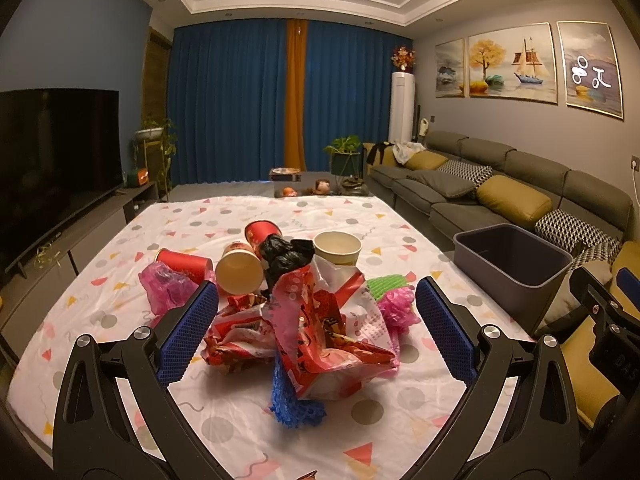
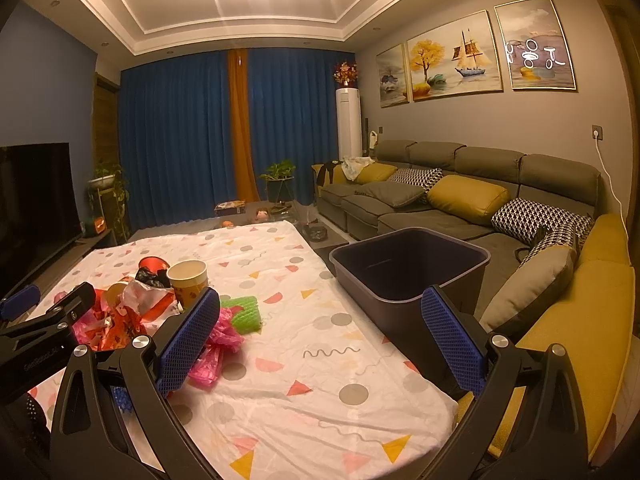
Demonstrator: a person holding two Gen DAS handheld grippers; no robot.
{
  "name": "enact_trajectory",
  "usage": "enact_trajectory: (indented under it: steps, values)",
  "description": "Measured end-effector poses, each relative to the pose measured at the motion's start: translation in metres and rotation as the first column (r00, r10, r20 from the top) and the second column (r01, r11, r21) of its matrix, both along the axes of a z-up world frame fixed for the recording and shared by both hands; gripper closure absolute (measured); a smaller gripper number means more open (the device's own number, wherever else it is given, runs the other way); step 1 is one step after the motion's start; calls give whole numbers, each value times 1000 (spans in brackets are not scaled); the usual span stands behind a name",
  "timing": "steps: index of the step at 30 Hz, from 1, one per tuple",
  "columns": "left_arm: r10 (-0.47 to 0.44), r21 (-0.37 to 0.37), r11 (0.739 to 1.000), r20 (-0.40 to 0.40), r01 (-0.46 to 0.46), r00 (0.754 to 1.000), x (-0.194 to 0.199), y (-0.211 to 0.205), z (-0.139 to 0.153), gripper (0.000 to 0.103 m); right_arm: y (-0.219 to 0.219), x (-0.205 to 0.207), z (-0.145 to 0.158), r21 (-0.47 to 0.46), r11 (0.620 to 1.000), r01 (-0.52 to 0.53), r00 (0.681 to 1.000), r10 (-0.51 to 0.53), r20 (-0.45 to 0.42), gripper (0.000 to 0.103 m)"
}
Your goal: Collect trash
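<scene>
A heap of trash lies on the patterned tablecloth: a crumpled red plastic bag, a blue foam net, pink bags, a black bag, a green foam net, and paper cups. My left gripper is open, its jaws on either side of the red bag without touching it. My right gripper is open and empty above the cloth, right of the heap. A dark grey bin stands at the table's right edge.
A grey and yellow sofa runs along the right, close behind the bin. A TV on a low cabinet stands on the left. Potted plants and small items sit beyond the table's far edge.
</scene>
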State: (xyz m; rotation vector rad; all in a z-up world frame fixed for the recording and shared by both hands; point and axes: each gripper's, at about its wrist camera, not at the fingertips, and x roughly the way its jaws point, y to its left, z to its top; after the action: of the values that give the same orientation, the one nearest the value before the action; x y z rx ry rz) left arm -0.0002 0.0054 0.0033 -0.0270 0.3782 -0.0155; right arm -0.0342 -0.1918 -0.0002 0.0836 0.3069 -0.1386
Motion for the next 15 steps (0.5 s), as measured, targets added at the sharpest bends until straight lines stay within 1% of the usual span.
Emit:
enact_trajectory:
  steps: [9, 12, 15]
  values:
    - [0, -10, 1000, 4, 0, 1000, 0, 3, -1, 6, 0, 0, 0, 1, 1000, 0, 1000, 0, 0, 5]
    - [5, -11, 1000, 14, -5, 1000, 0, 10, -2, 6, 0, 3, -1, 9, 1000, -4, 1000, 4, -3, 5]
    - [33, 3, 999, 21, -33, 999, 0, 23, -6, 6, 2, 4, -3, 13, 1000, -15, 1000, 15, -5, 5]
